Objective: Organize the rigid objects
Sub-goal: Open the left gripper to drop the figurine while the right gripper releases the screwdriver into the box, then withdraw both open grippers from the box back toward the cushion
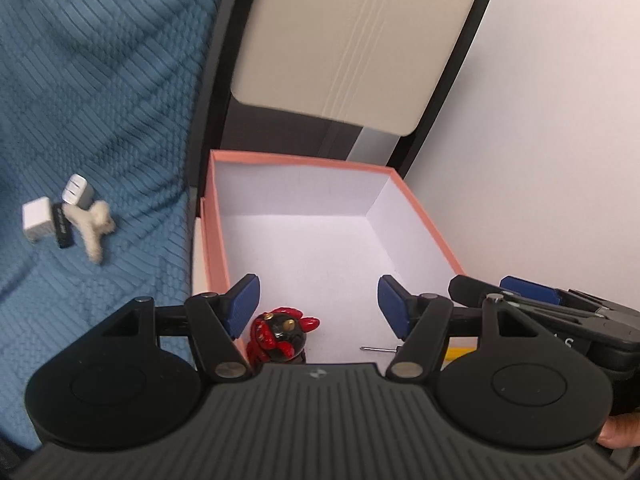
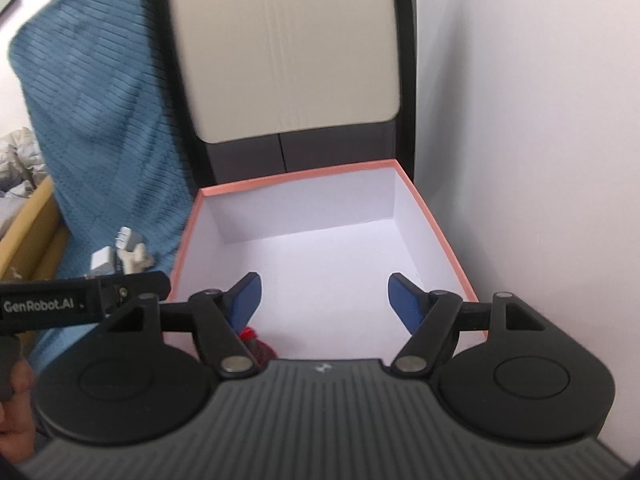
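Note:
An open pink box with a white inside stands beside the bed; it also shows in the right wrist view. A red and black figurine and a small metal pin lie at the box's near end. The figurine's red edge shows in the right wrist view. My left gripper is open and empty above the box's near end. My right gripper is open and empty over the same box. On the blue blanket lie two white chargers, a black stick and a beige plush toy.
A black and beige headboard rises behind the box. A white wall is at the right. The right gripper's body sits close to the left gripper's right side. A wooden frame shows far left.

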